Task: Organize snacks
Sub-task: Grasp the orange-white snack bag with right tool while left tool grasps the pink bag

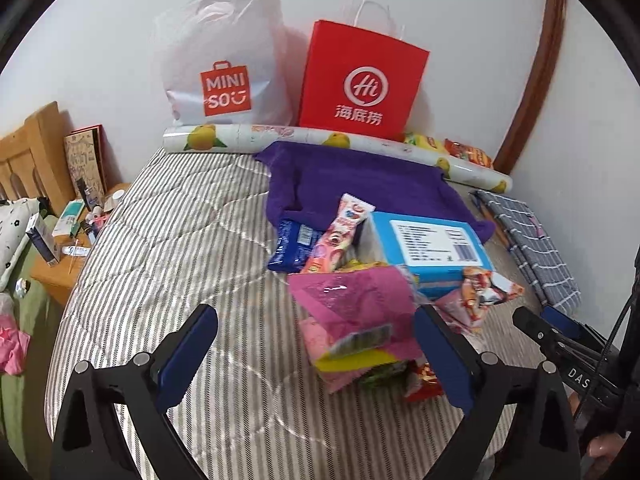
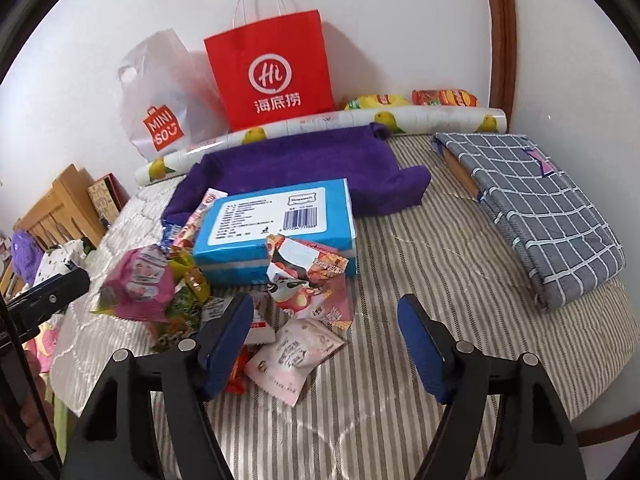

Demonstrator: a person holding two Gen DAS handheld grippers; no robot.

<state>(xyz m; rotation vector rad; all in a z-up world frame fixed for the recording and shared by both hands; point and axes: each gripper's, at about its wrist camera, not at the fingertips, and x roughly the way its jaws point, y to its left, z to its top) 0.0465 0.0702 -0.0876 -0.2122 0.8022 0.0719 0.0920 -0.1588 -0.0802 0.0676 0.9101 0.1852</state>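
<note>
In the left wrist view, the left hand-held gripper (image 1: pixel 316 356) points steeply down at a striped bed (image 1: pixel 172 240), its blue-padded fingers (image 1: pixel 188 356) spread wide. A pink snack bag (image 1: pixel 352 312) lies on the bed between them, with the far-side pad just beside its edge; no pad presses on it. Behind it a pile of snacks leans on a blue box (image 1: pixel 432 248), which rests on a purple towel (image 1: pixel 360 184). A red paper bag (image 1: pixel 360 80) and a white plastic bag (image 1: pixel 224 60) stand against the wall. At the frame's right edge the other gripper's black finger juts in, and part of a hand (image 1: pixel 604 448) shows below.

In the right wrist view, the right hand-held gripper (image 2: pixel 324 340) also tilts down over the bed (image 2: pixel 400 420), its jaws partly open and holding nothing. Its near-pile finger (image 2: pixel 228 344) overlaps small packets; a pale pink sachet (image 2: pixel 292 356) lies between the fingers, untouched as far as can be seen. The blue box (image 2: pixel 276 224) sits just beyond. A folded grey checked cloth (image 2: pixel 532 208) lies well apart on the right.
</note>
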